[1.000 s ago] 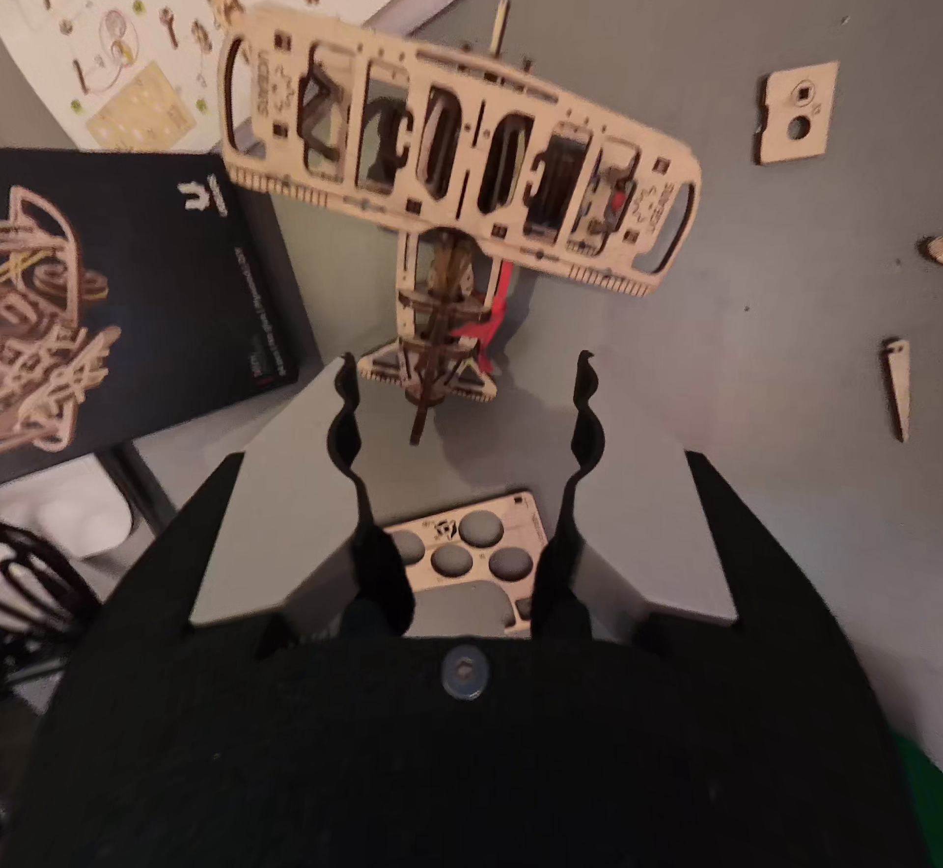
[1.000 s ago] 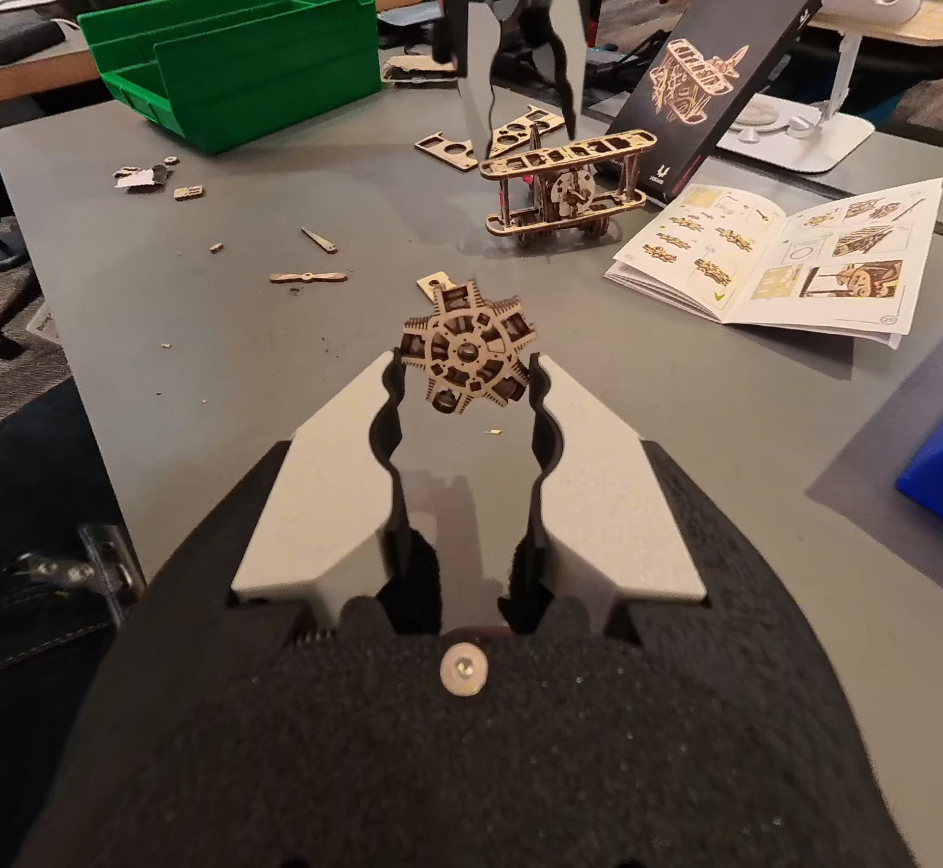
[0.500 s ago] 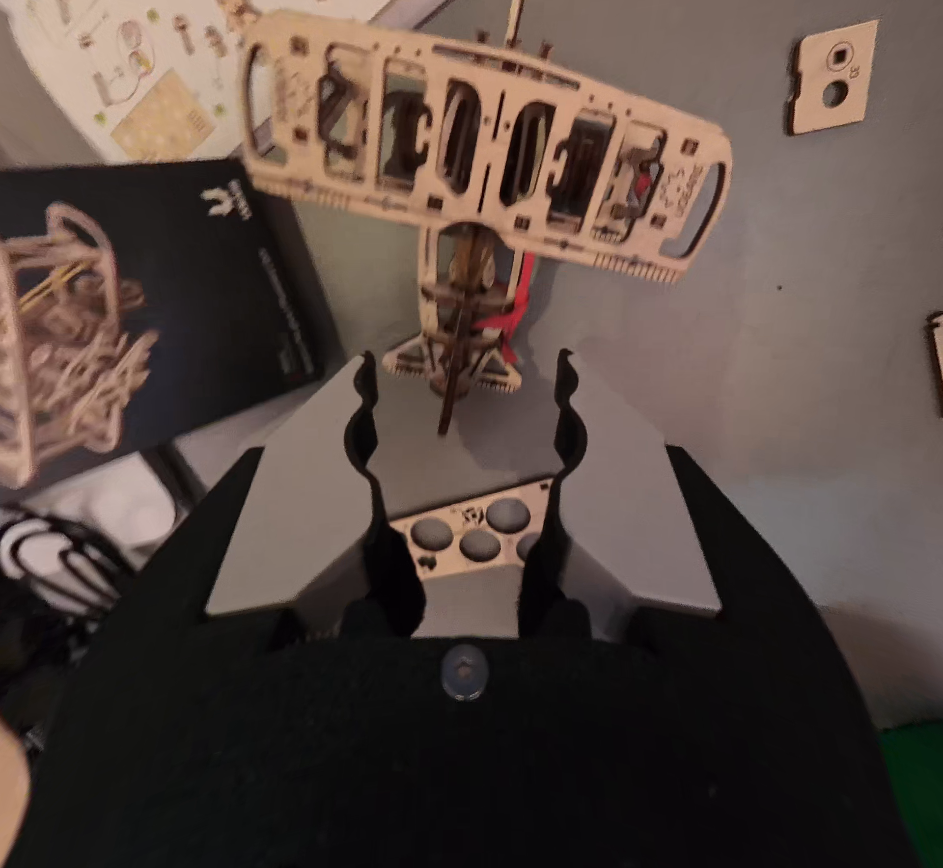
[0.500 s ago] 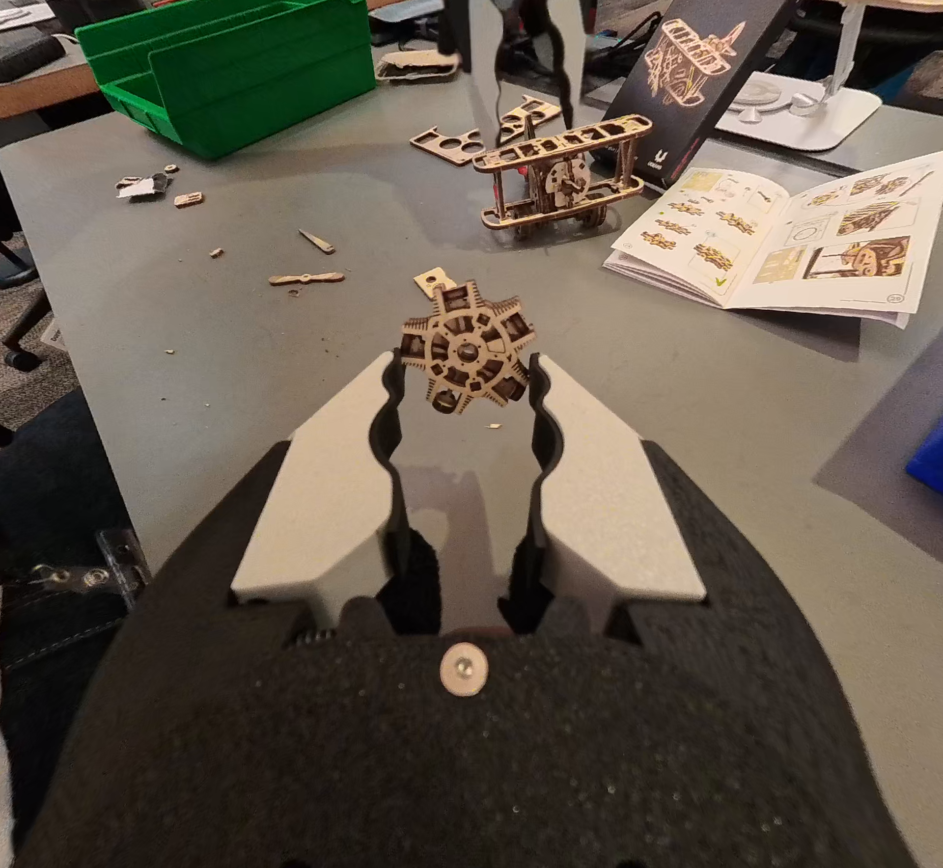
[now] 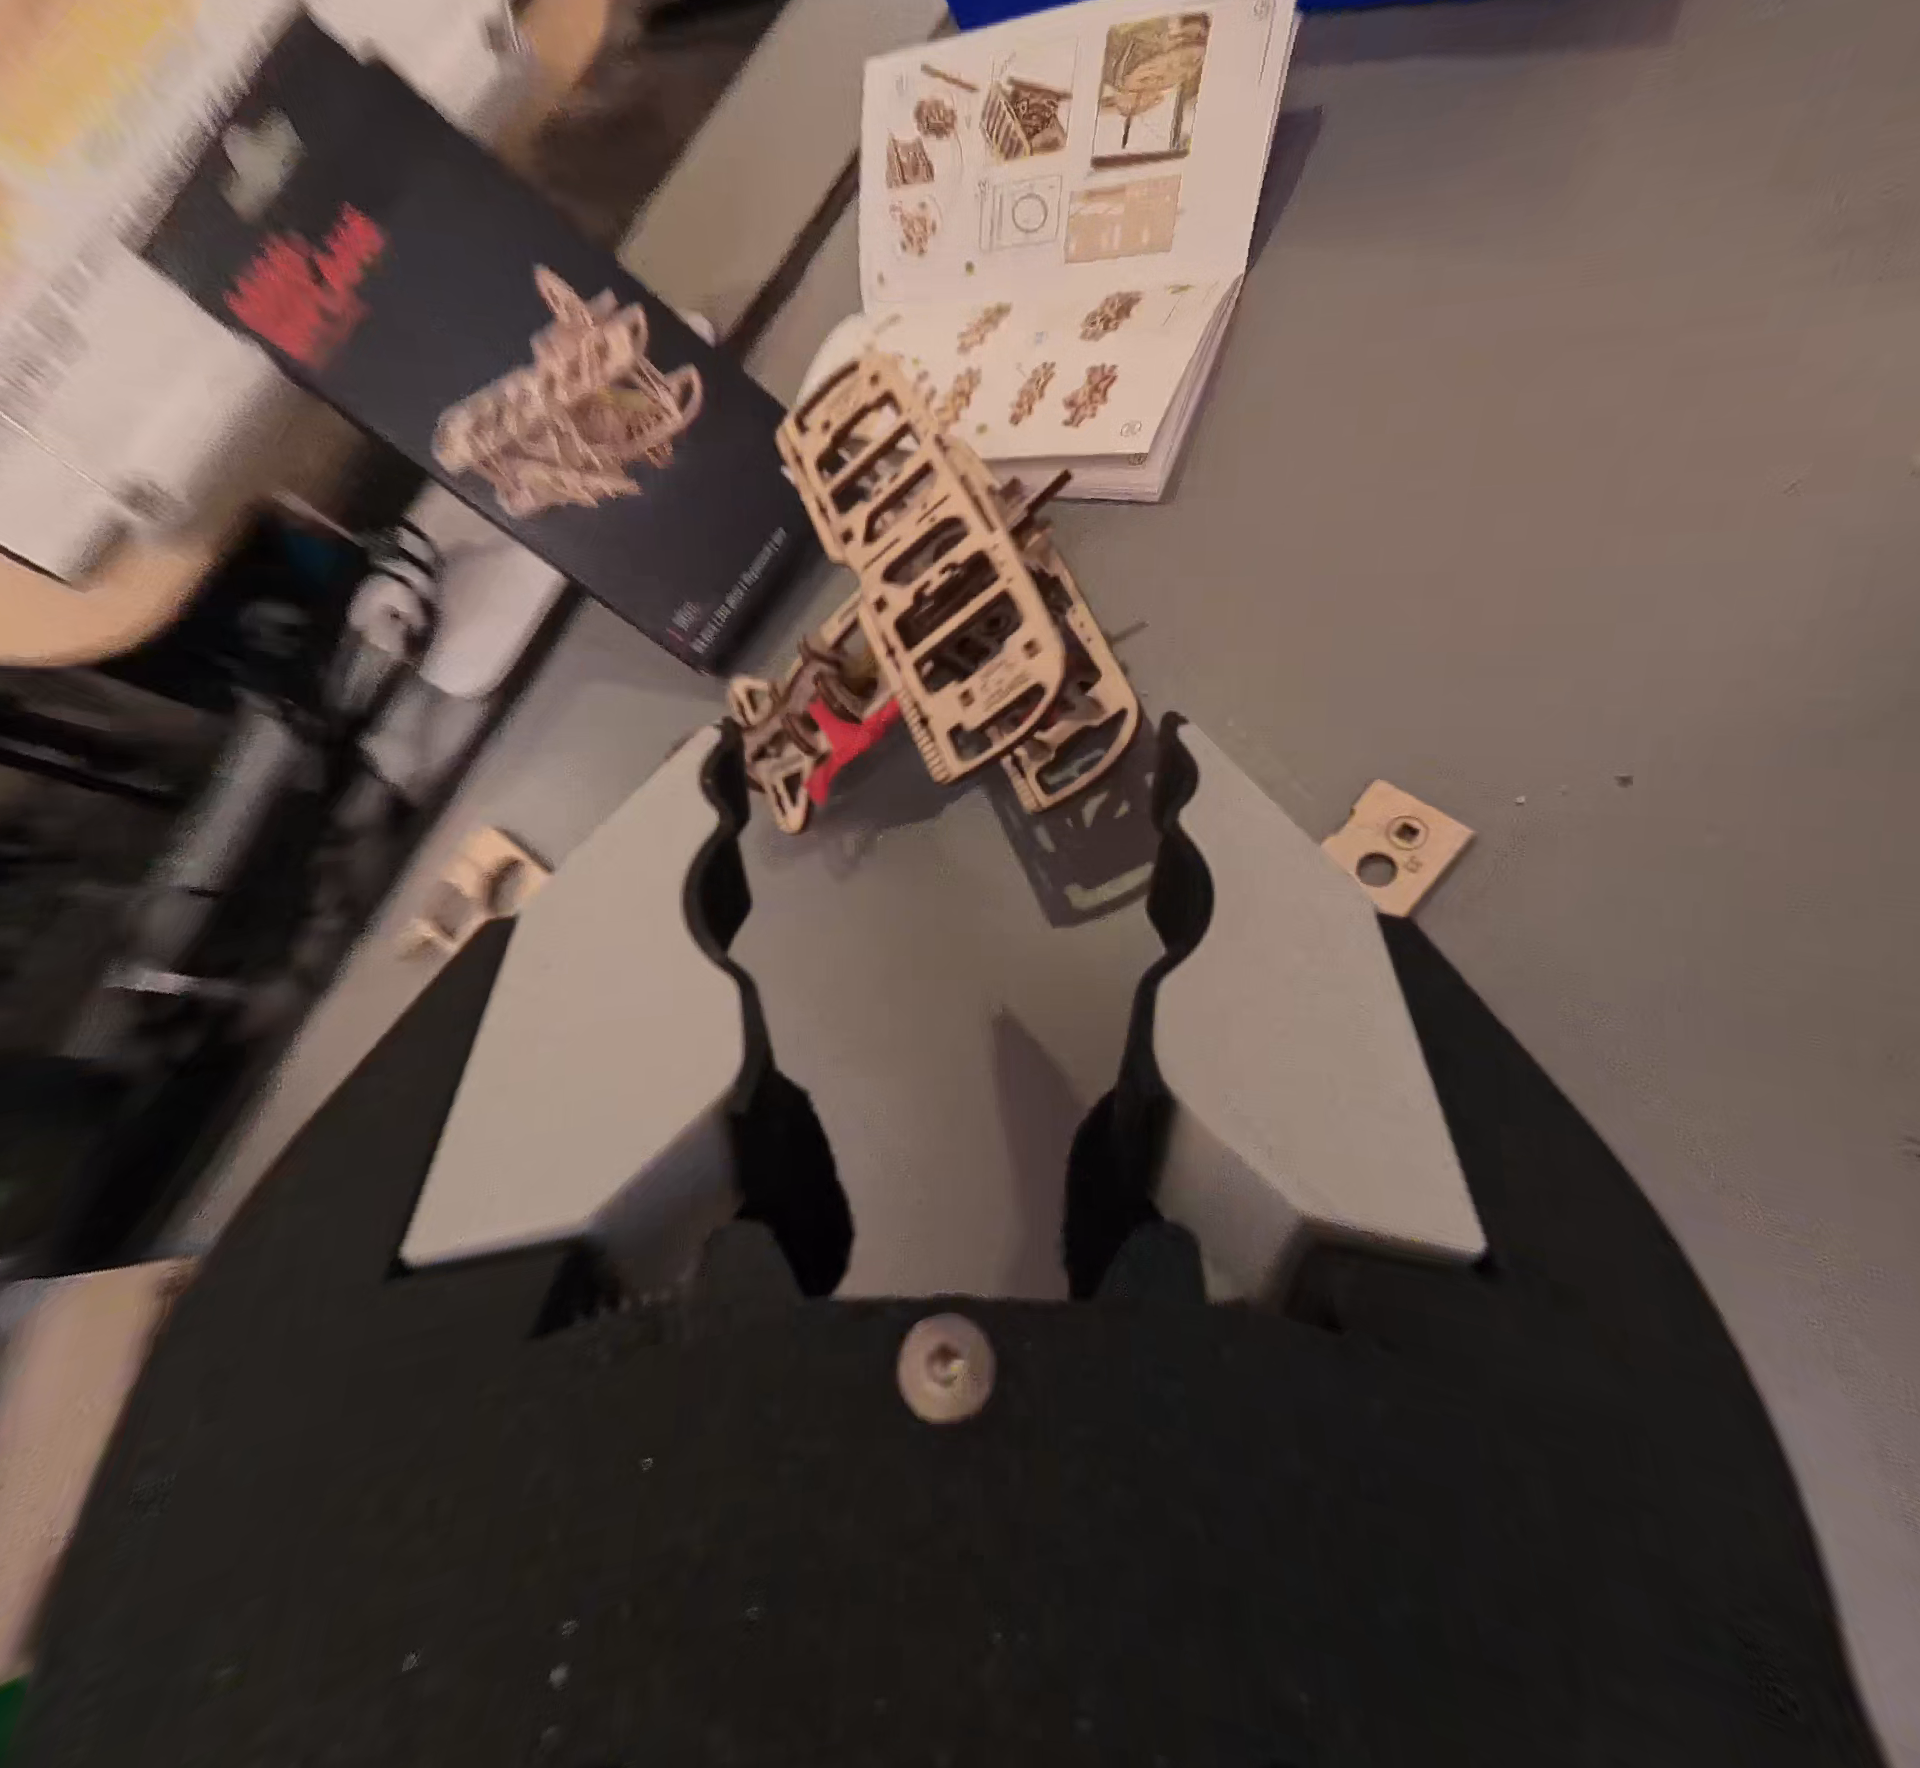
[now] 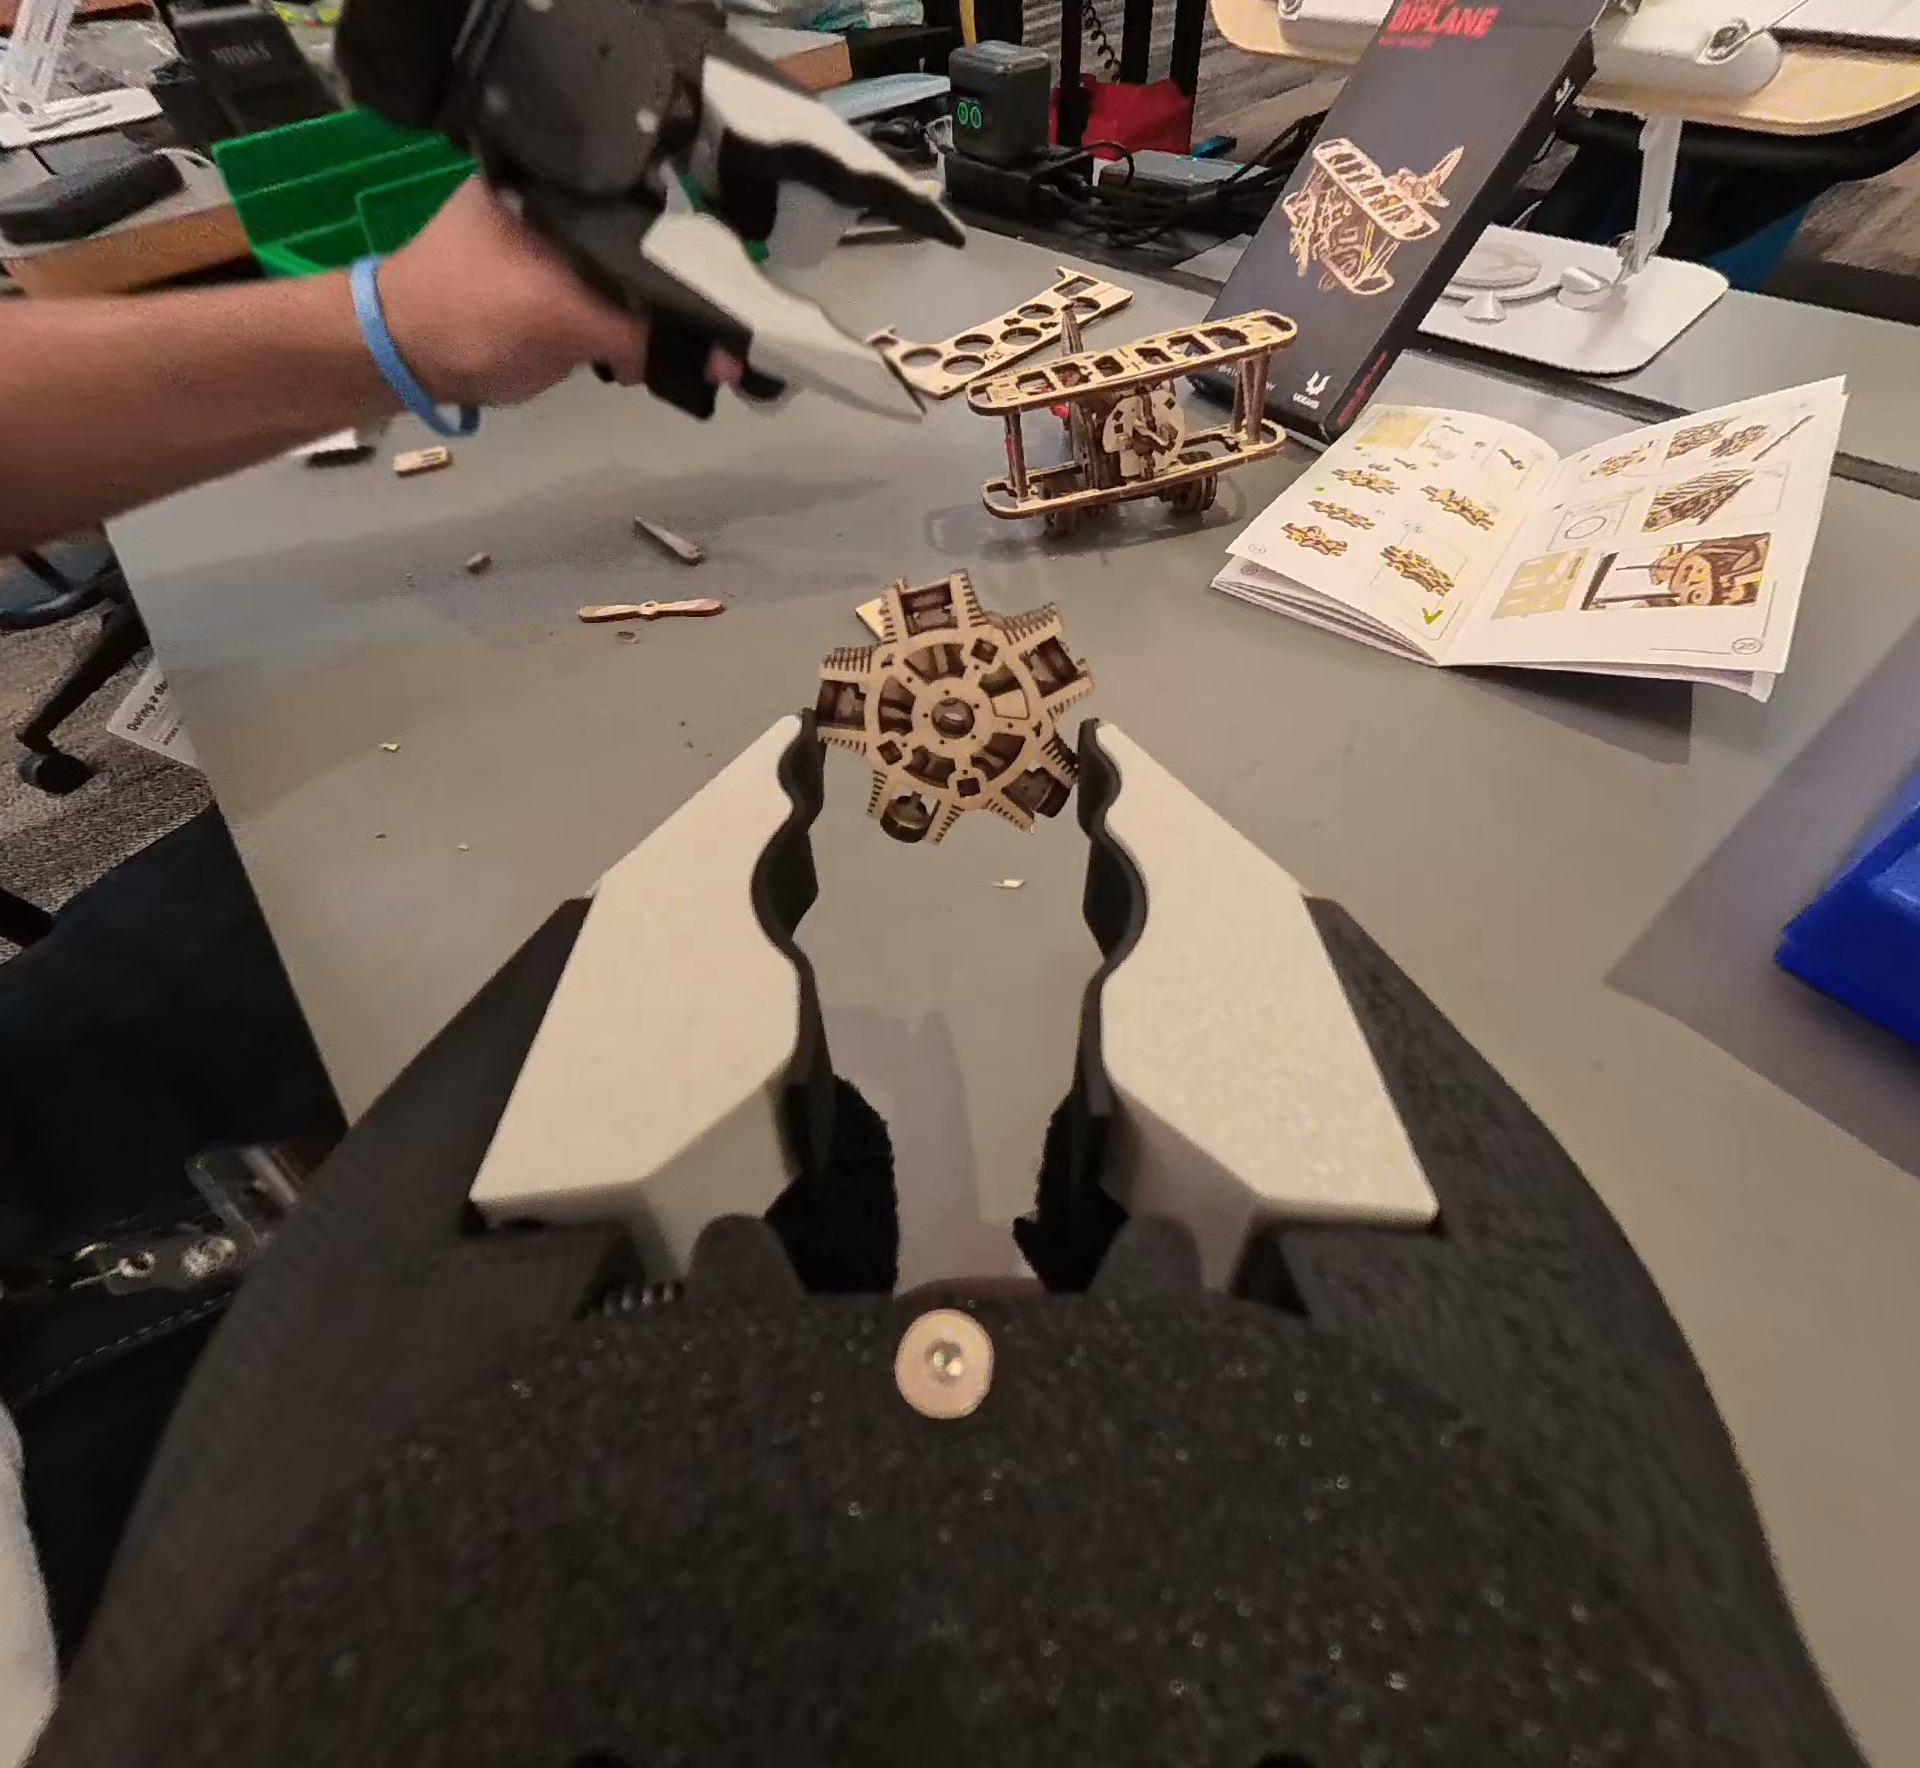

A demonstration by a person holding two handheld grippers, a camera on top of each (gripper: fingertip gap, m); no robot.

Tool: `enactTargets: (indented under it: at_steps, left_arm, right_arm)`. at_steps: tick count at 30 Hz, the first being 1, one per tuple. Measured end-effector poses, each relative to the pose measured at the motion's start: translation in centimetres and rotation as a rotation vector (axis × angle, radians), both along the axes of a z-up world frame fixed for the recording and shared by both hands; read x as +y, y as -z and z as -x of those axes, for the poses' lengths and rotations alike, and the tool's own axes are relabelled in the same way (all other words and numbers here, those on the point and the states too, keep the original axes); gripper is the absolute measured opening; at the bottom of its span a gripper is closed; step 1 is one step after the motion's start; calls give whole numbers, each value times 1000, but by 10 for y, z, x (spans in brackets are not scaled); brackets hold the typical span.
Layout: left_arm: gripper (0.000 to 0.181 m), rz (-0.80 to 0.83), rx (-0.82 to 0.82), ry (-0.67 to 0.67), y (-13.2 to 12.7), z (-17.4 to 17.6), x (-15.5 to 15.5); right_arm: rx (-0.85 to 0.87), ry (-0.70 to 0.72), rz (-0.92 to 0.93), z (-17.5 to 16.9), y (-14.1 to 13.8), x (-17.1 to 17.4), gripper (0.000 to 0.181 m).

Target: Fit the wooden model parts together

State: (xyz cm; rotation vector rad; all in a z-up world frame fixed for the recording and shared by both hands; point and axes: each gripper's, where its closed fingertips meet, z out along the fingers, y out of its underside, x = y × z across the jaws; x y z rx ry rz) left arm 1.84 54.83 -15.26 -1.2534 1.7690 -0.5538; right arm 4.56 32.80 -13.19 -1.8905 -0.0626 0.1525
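Right tool (image 6: 948,747) clamped on radial engine part (image 6: 951,708), held above the counter (image 6: 1351,835). Only the right view shows the left tool (image 6: 940,326) hand-held, tips just left of the biplane (image 6: 1132,414). Left view: jaws apart, empty, biplane's wingtip and tail between the tips. Bare counter right of both tools; booklet (image 6: 1538,534) and box (image 6: 1392,170) sit beyond the biplane.

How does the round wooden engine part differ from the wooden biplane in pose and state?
The engine part is held off the table, clamped between the right gripper's fingers; the biplane stands free on the table on its wheels. The engine part is a small round piece with radiating toothed blocks; the biplane is a wider body with two stacked wings. Both are pale laser-cut wood.
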Motion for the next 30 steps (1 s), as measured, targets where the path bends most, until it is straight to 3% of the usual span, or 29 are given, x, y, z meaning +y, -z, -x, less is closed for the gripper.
enactTargets:
  at_steps: [2, 4, 9, 13, 17, 24, 30]
  left_arm:
    - [79, -236, -18, -12, -2, -4, -12]
    - [79, -372, -3, -12, -3, -11, -24]
    - [87, -516, 33, -154, -1, -32, -22]
    - [87, -629, 72, -180, 13, -44, -29]
    - [76, -767, 72, -178, 23, -50, -23]
    - [85, -681, 131, -220, 36, -38, -7]
    - [72, -679, 169, -224, 45, -37, 9]
  right_arm:
    - [4, -2, -7, 1, -2, -1, 48]
    - [1, 1, -15, 1, -5, -2, 48]
    - [-4, 8, -44, 4, -15, -7, 48]
    - [5, 8, -59, 5, -19, -10, 48]
    - [21, 14, -76, 2, -23, -13, 48]
    - [56, 40, -87, -9, -25, -16, 48]
    - [85, 46, -82, -11, -24, -15, 48]
